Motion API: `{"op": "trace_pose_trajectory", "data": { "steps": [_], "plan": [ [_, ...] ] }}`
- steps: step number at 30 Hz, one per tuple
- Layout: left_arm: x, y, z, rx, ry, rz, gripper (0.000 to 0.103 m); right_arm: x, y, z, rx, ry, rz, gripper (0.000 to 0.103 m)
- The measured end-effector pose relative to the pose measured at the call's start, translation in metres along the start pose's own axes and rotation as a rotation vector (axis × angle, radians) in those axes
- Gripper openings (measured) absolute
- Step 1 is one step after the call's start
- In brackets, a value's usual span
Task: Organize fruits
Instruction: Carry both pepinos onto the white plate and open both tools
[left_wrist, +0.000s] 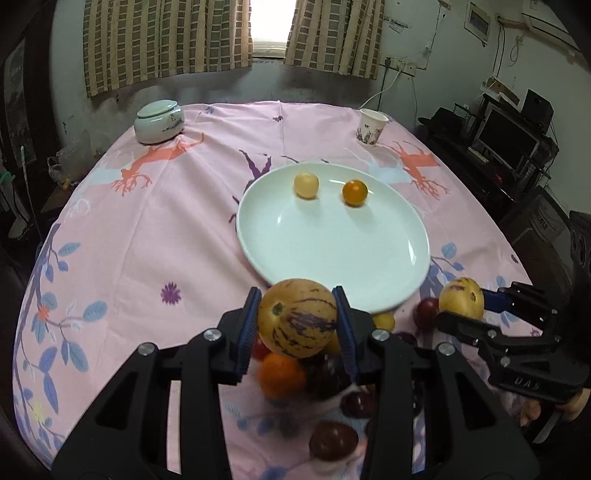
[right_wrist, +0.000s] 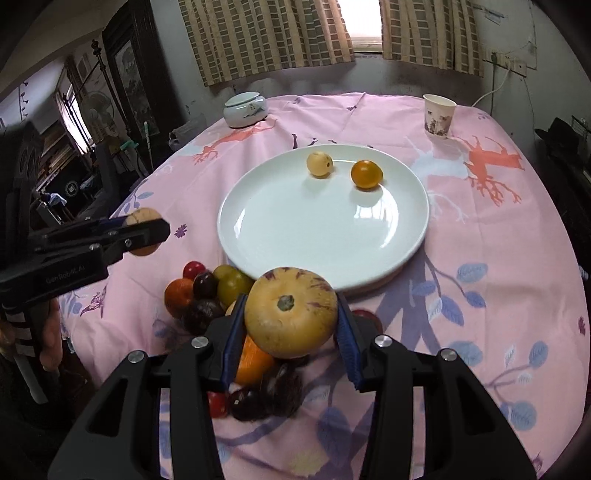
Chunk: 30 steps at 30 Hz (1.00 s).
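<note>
My left gripper (left_wrist: 298, 322) is shut on a yellow melon with purple stripes (left_wrist: 297, 317), held above a pile of small fruits (left_wrist: 282, 374) near the plate's front rim. My right gripper (right_wrist: 291, 314) is shut on a second striped yellow melon (right_wrist: 290, 312), also over the pile (right_wrist: 207, 291). Each gripper shows in the other's view, the right one (left_wrist: 463, 306) and the left one (right_wrist: 142, 230), both still holding their melons. The white plate (left_wrist: 332, 251) (right_wrist: 295, 229) holds a pale yellow fruit (left_wrist: 306, 185) (right_wrist: 320, 164) and an orange one (left_wrist: 354, 192) (right_wrist: 366, 174) at its far side.
A pink patterned cloth (left_wrist: 147, 221) covers the round table. A lidded white jar (left_wrist: 159, 122) (right_wrist: 244, 109) stands far left, a paper cup (left_wrist: 372, 127) (right_wrist: 438, 115) far right. Furniture and a monitor (left_wrist: 509, 144) stand beyond the right edge.
</note>
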<state>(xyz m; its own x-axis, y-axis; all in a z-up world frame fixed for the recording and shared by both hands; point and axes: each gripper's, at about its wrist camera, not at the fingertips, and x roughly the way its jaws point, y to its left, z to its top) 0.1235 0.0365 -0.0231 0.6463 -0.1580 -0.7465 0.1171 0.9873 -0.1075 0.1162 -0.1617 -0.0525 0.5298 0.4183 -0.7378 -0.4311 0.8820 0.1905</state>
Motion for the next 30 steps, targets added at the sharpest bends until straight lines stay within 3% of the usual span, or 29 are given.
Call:
{"op": "trace_pose_trajectory", "data": {
  "steps": [7,15,22,24,25,26,30],
  "plan": [
    [0.092,0.011,0.087,-0.054,0.079,0.076,0.04,0.073,-0.006,0.079,-0.075,0.051,-0.062,0.046],
    [0.154,0.016,0.106,-0.088,0.165,0.07,0.04,0.138,-0.026,0.118,-0.065,0.128,-0.081,0.046],
    [0.161,0.017,0.116,-0.085,0.165,0.064,0.043,0.152,-0.028,0.126,-0.084,0.122,-0.115,0.047],
    [0.148,0.017,0.119,-0.082,0.127,0.061,0.052,0.146,-0.026,0.127,-0.101,0.086,-0.126,0.054],
    [0.139,0.017,0.121,-0.078,0.105,0.063,0.065,0.141,-0.024,0.128,-0.113,0.072,-0.133,0.058],
    [0.129,0.017,0.122,-0.078,0.083,0.063,0.069,0.134,-0.022,0.129,-0.127,0.05,-0.146,0.065],
    [0.085,0.017,0.12,-0.084,0.019,0.032,0.069,0.1,-0.017,0.13,-0.132,-0.01,-0.179,0.065]
  ]
}}
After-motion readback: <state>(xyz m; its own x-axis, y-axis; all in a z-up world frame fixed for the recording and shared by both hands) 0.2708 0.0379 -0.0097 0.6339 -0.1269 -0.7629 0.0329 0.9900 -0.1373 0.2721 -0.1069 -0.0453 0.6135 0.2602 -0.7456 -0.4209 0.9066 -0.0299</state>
